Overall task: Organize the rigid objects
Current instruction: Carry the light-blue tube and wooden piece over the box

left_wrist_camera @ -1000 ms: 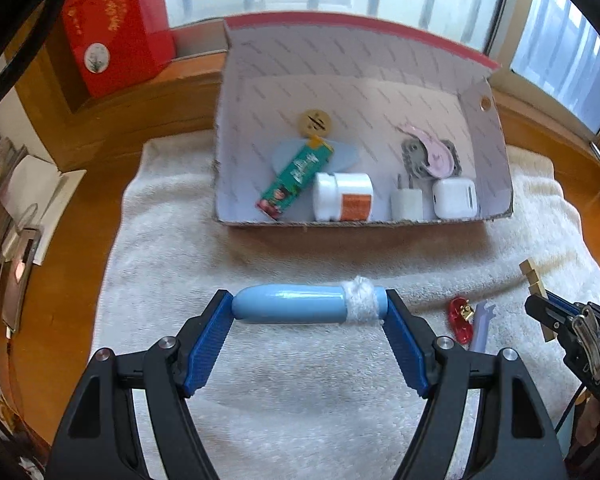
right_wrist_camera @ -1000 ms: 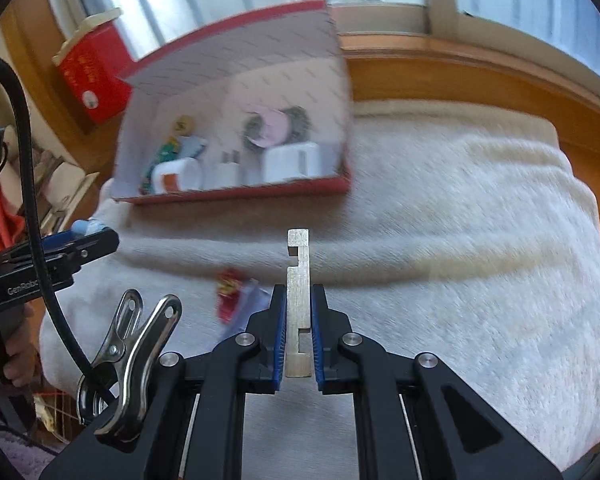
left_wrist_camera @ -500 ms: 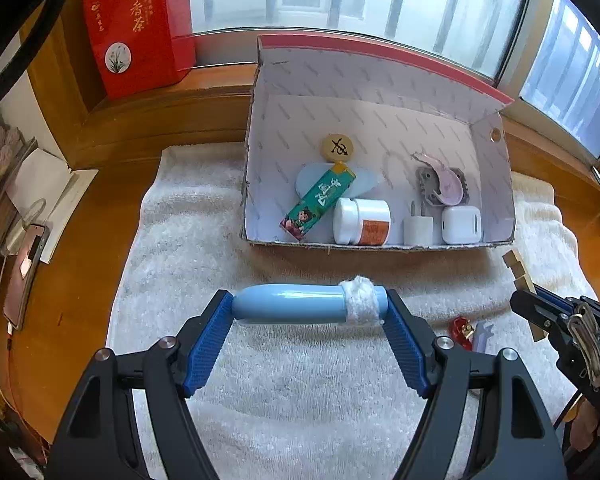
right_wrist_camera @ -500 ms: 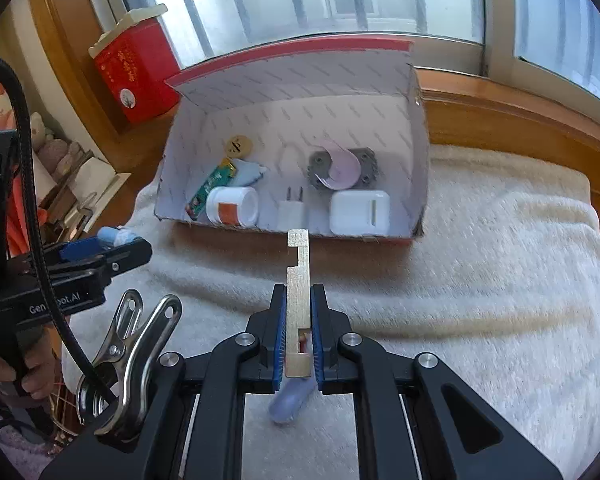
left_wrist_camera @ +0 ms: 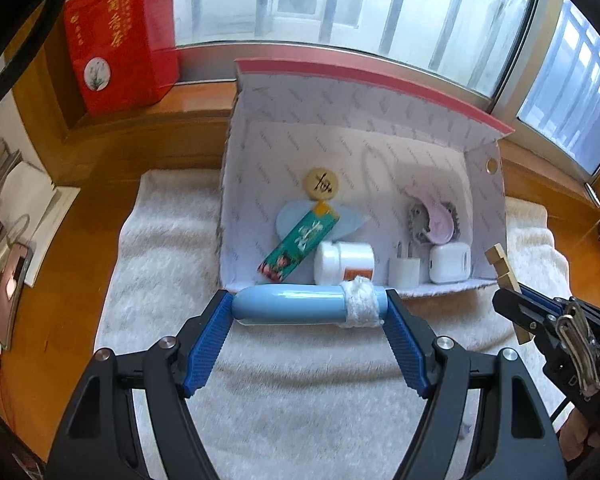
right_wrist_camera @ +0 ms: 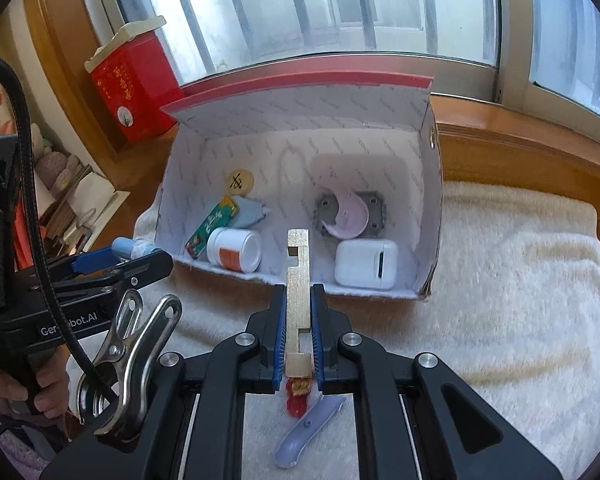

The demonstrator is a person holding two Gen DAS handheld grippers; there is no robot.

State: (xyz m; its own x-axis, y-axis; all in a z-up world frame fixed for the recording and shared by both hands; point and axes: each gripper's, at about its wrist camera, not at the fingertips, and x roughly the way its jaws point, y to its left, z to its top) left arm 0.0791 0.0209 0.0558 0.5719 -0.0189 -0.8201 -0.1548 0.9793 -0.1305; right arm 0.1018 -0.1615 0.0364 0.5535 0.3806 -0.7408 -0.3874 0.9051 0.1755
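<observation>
My left gripper point(left_wrist_camera: 310, 308) is shut endwise on a light blue cylinder point(left_wrist_camera: 288, 305) with white wrap at its right end, held just in front of the box's near wall. My right gripper point(right_wrist_camera: 299, 320) is shut on a notched wooden piece point(right_wrist_camera: 298, 276) that sticks up toward the box. The open cardboard box point(left_wrist_camera: 340, 140) point(right_wrist_camera: 300, 120) holds a green tube point(left_wrist_camera: 300, 242), a white jar point(left_wrist_camera: 344, 262), a white plug point(left_wrist_camera: 404, 270), a white earbud case point(right_wrist_camera: 366, 264), a round wooden token point(left_wrist_camera: 321, 184) and a pink piece on a grey plate point(right_wrist_camera: 350, 212).
A white towel point(left_wrist_camera: 300, 400) covers the wooden sill. On it lie a red trinket point(right_wrist_camera: 297, 398) and a lilac piece point(right_wrist_camera: 304, 436), under my right gripper. A red carton point(left_wrist_camera: 116, 36) stands at the back left. Books and a phone point(left_wrist_camera: 10, 288) lie left.
Both grippers have moved forward and up toward the box with their loads. The box looks nearer and more square-on in both views.
</observation>
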